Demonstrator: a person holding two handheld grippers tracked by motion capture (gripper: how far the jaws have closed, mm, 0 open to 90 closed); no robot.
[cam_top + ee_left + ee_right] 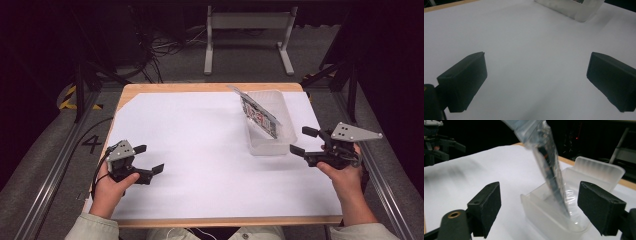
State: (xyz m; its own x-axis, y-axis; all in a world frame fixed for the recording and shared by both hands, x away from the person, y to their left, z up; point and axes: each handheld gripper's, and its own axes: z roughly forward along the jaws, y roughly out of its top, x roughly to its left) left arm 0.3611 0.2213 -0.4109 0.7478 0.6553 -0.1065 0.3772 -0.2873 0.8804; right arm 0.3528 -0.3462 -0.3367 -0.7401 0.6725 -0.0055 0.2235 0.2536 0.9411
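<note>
Holding the right gripper [304, 140] with jaws wide apart, just beside the clear tub [280, 102]. Leaning inside the tub: a bagged card [259, 116], tilted. Probably best reaching slowly and pinching its top edge. Resting the left gripper [149, 158] wide apart too, over the white sheet [200, 150].

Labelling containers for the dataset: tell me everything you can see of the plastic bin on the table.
The plastic bin is a translucent, frosted white rectangular tub with rounded corners and an open top. It sits upright on the white sheet at the table's right far side. A flat bagged item, like a circuit board in clear wrap, stands tilted inside, leaning against the wall and sticking out above the rim. The right gripper is just beside its near end, open, not touching it.
</note>
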